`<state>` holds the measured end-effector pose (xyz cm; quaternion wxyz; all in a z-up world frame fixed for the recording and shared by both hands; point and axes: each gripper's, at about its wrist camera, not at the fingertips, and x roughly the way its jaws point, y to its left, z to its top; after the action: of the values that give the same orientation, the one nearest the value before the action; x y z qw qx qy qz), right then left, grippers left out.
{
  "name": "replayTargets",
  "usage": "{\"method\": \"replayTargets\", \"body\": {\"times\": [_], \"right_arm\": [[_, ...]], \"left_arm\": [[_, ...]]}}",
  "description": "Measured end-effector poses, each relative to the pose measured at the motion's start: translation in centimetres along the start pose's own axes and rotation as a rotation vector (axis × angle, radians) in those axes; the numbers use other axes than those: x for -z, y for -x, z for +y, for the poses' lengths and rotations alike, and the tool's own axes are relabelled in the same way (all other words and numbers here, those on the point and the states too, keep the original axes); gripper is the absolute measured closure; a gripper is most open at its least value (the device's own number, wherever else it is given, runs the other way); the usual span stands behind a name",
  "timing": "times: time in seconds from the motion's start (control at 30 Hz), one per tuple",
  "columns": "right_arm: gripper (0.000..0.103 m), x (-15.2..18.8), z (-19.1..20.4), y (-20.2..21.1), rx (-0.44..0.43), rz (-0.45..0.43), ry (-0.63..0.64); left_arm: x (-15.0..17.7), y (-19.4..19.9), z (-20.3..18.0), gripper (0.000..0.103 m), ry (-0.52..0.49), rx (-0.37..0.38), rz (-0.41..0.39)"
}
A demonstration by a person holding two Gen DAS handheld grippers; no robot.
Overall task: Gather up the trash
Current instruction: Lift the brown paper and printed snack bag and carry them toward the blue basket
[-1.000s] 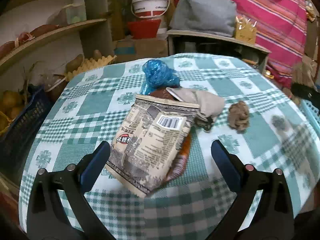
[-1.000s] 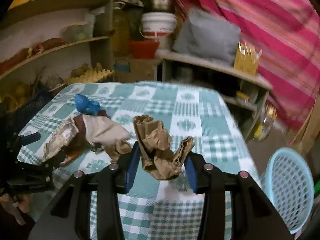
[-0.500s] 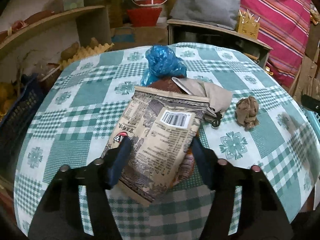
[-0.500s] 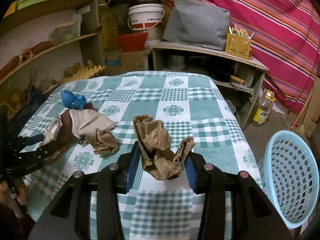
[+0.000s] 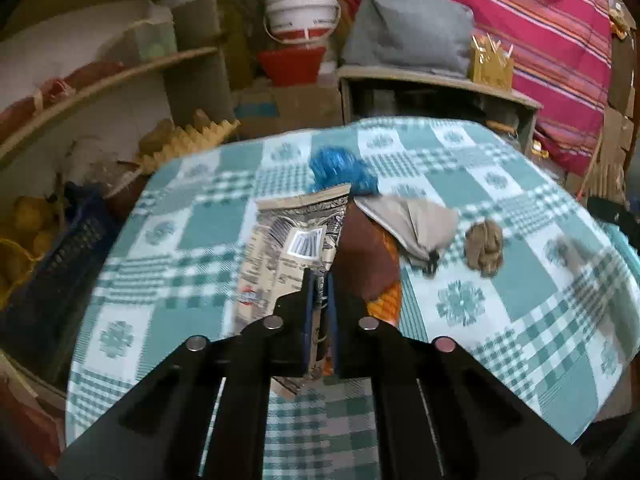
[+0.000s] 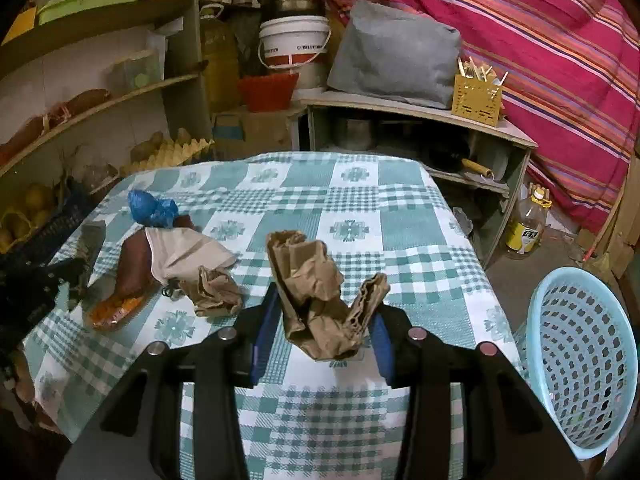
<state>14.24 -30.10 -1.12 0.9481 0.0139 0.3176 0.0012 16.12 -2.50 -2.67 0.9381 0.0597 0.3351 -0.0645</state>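
Crumpled brown paper (image 6: 320,300) sits pinched between the fingers of the right gripper (image 6: 322,334), lifted above the checked tablecloth (image 6: 400,220). Jaws stand at a moderate gap, closed on the wad; it springs out above and to both sides of the pads. Judged very light, soft and compressible; low slip risk on the creased surface, though a loose fold could tear free.

Left gripper (image 5: 319,312): jaws nearly together, clamped on the near edge of the printed snack bag (image 5: 294,248). The bag rises toward 12 o'clock from the tips, barcode label facing the camera. Judged thin film or foil laminate, light, floppy and slick. An edge grip will let it swing; hold is best at a doubled or sealed seam, as here. The view is motion-blurred, so depth of bite cannot be read.

Remaining on the cloth, left wrist view:
- brown-and-orange wrapper (image 5: 370,268), just beside the bag at 3 o'clock
- beige cloth-like piece (image 5: 416,224), overlapping the wrapper's far end
- blue plastic bag (image 5: 340,170), at 12 o'clock
- small brown paper ball (image 5: 484,250), at 2 o'clock, apart from the rest

Light-blue mesh basket (image 6: 580,360) stands off the table edge at 3 o'clock of the right gripper, the likely bin. All 4 loose pieces look light; pinch at bunched folds.
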Motion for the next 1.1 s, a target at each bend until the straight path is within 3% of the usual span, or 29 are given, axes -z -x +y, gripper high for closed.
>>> {"method": "replayTargets", "body": {"times": [0.4, 0.8, 1.1], "right_arm": [[0.061, -0.6, -2.6, 1.6, 0.025, -0.041, -0.039], [0.061, -0.7, -5.3, 2.0, 0.059, -0.046, -0.078], [0.061, -0.5, -8.9, 3.4, 0.110, -0.058, -0.104]], "left_arm": [[-3.8, 4.7, -1.5, 0.101, 0.071, 0.021, -0.144], [-5.6, 5.3, -7.0, 0.101, 0.058, 0.133, -0.176], [-6.1, 4.5, -10.1, 0.101, 0.038, 0.169, -0.167]]}}
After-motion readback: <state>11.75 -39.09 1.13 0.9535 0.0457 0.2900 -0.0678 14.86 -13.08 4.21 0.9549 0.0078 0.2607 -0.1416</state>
